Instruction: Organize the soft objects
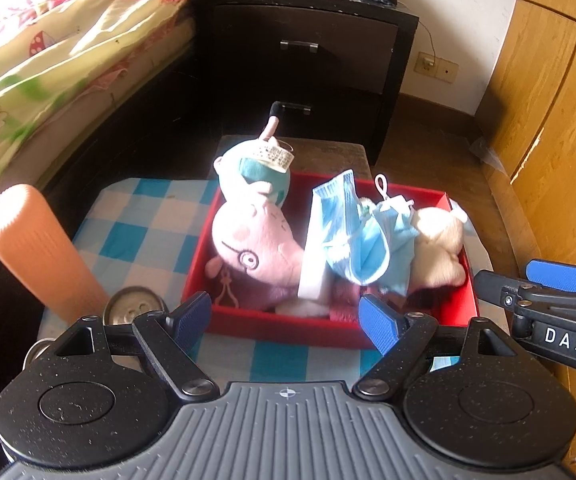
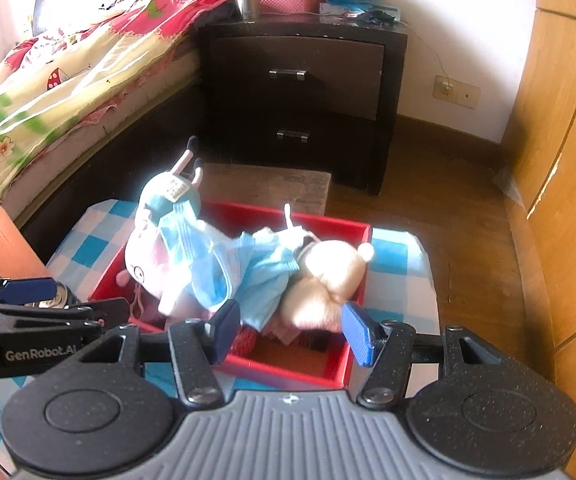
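Note:
A red box (image 1: 272, 326) (image 2: 355, 360) stands on a blue-and-white checked cloth. In it lie a pink pig plush (image 1: 256, 244) (image 2: 144, 256) in teal clothes, blue face masks (image 1: 351, 232) (image 2: 208, 276), a light blue cloth (image 2: 272, 276) and a cream plush (image 1: 443, 248) (image 2: 327, 280). My left gripper (image 1: 288, 316) is open and empty above the box's near wall. My right gripper (image 2: 291, 332) is open and empty above the near part of the box, close to the cream plush. The right gripper also shows at the right edge of the left wrist view (image 1: 543, 296).
An orange ribbed cylinder (image 1: 36, 248) (image 2: 4, 240) and a metal can (image 1: 134, 308) stand left of the box. A bed (image 1: 48, 60) is at the left, a dark nightstand (image 1: 307, 52) (image 2: 299, 92) behind, a wooden wardrobe (image 1: 559, 120) at the right.

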`<action>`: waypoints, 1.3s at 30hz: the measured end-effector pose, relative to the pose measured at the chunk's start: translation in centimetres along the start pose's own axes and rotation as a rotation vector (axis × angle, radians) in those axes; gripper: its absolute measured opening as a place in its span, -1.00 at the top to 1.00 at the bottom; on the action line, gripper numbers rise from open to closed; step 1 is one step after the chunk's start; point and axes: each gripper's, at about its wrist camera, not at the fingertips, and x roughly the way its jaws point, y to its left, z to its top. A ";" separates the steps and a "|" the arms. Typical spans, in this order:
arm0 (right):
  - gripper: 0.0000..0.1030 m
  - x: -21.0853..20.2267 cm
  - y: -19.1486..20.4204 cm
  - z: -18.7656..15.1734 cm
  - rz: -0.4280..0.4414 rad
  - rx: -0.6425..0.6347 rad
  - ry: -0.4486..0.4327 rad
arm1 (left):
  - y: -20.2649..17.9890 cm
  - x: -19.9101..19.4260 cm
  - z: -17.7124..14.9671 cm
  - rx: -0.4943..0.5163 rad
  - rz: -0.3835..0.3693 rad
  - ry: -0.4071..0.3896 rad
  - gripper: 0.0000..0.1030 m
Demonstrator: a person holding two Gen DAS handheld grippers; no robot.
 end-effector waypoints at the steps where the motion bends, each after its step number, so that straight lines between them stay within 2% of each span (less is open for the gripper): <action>1: 0.34 -0.2 -0.1 -0.3 0.002 0.002 0.002 | 0.0 -0.2 -0.2 0.004 0.001 -0.001 -0.54; 6: 0.32 -1.3 0.2 -1.6 0.005 -0.025 0.012 | 0.0 -1.1 -1.6 0.022 0.005 0.002 -0.54; 9: 0.23 -2.1 0.9 -2.6 -0.004 -0.066 0.004 | -0.1 -1.6 -2.6 0.040 0.007 0.006 -0.54; 19: 0.23 -4.1 2.0 -5.7 -0.012 -0.121 0.002 | 0.5 -3.0 -5.6 0.051 0.009 0.022 -0.55; 31: 0.21 -6.5 2.6 -8.9 0.022 -0.123 -0.007 | 0.4 -5.0 -8.8 0.048 -0.015 0.023 -0.56; 39: 0.17 -7.8 2.7 -9.4 0.040 -0.095 -0.047 | 0.0 -5.3 -9.6 0.059 -0.022 0.023 -0.58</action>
